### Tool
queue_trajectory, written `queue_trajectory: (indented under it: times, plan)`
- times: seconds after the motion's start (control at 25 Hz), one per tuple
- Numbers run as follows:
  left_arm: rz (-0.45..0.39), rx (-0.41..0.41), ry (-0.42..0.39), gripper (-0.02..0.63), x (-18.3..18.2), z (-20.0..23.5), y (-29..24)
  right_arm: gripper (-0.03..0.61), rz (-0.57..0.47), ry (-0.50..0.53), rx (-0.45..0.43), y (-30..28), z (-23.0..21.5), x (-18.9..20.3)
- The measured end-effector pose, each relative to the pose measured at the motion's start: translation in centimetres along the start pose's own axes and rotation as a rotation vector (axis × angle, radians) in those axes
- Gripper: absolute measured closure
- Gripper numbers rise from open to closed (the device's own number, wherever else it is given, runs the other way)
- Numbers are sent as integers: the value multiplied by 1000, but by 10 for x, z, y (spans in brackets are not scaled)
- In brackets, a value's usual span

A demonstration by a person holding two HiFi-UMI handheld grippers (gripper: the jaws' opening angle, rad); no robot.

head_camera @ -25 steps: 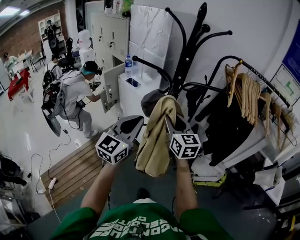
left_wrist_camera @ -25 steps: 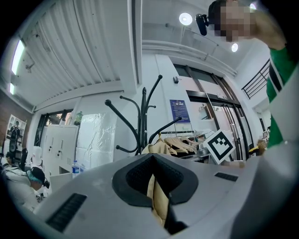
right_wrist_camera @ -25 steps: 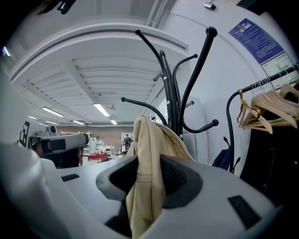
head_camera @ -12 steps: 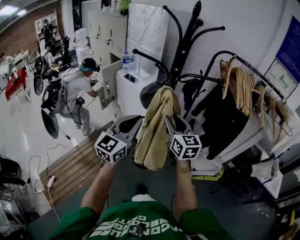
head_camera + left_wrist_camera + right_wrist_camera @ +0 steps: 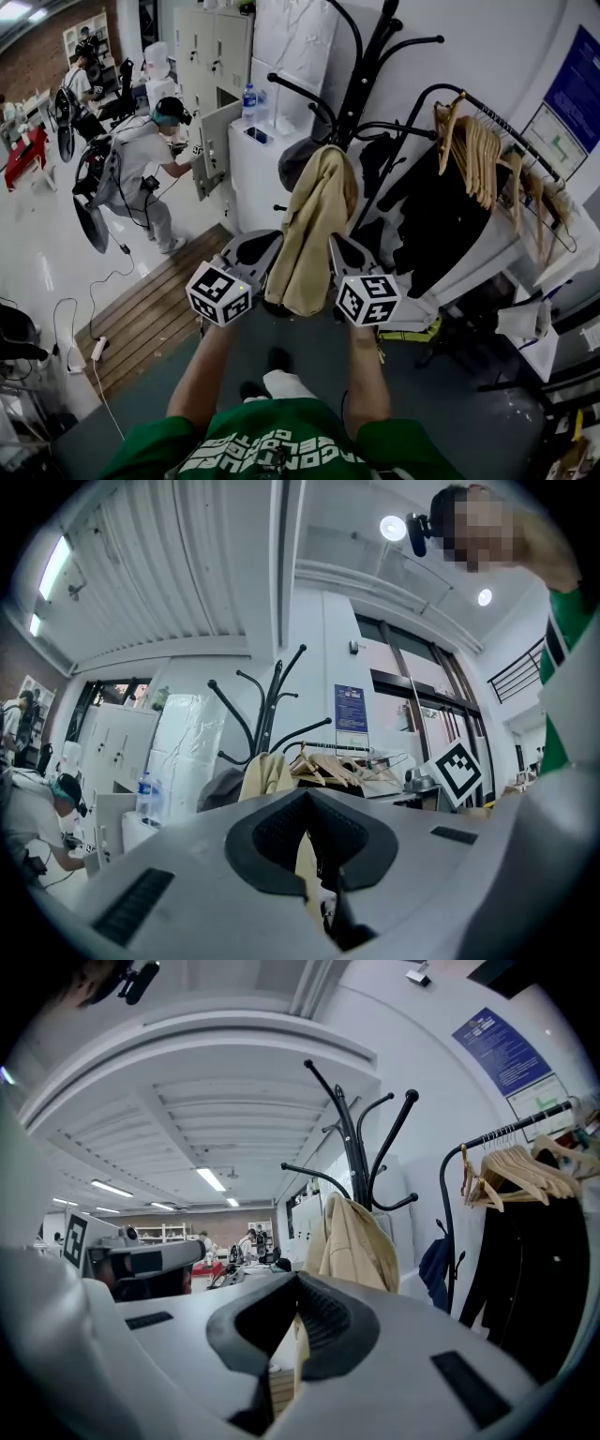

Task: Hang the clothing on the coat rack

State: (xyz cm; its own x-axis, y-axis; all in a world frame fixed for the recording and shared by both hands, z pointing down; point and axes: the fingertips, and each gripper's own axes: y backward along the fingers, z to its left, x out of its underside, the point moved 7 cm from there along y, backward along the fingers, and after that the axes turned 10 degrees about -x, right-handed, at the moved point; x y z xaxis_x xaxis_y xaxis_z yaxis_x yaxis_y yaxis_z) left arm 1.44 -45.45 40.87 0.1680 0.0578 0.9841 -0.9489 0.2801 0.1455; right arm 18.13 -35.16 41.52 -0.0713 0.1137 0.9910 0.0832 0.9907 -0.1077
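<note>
A tan garment (image 5: 314,234) hangs from a hook of the black coat rack (image 5: 361,84), its lower end dangling between my two grippers. My left gripper (image 5: 270,244) is to its left, drawn back from the cloth, with its jaws shut and empty. To the garment's right, my right gripper (image 5: 340,246) has just closed its jaws with nothing between them. In the left gripper view the shut tips (image 5: 305,794) point at the garment (image 5: 265,775) and the rack (image 5: 277,696). The right gripper view shows the shut tips (image 5: 298,1279) below the garment (image 5: 354,1241) on the rack (image 5: 356,1147).
A clothes rail with wooden hangers (image 5: 478,159) and dark garments (image 5: 441,225) stands right of the rack. A white cabinet (image 5: 246,178) with a bottle (image 5: 248,103) is behind it. A person with a backpack (image 5: 141,169) works at the left, beyond a wooden platform (image 5: 150,328).
Both grippers have drawn back from the rack toward me and sunk a little. The tan garment stays hanging on its hook.
</note>
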Motion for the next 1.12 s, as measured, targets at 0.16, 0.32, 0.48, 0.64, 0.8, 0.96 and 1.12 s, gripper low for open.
queue_trajectory:
  times: [0.16, 0.32, 0.48, 0.64, 0.8, 0.96, 1.12]
  plan:
    - [23, -17, 10, 609, 9, -9, 16, 571, 12, -14, -32, 11, 11, 6]
    - [22, -43, 13, 609, 10, -12, 28, 571, 8, -19, -57, 20, 15, 8]
    - [17, -73, -2, 609, 9, -15, 34, 571, 5, -18, -84, 29, 18, 10]
    - [18, -107, 19, 609, 15, -18, 33, 571, 17, -19, -113, 39, 14, 16]
    - [16, -138, 29, 609, 20, -24, 25, 571, 45, -5, -132, 46, -1, 20]
    - [19, -158, 23, 609, 24, -35, 15, 571, 51, 4, -144, 53, -17, 18]
    - [20, -174, 13, 609, 24, -44, 5, 571, 46, 4, -151, 61, -32, 16]
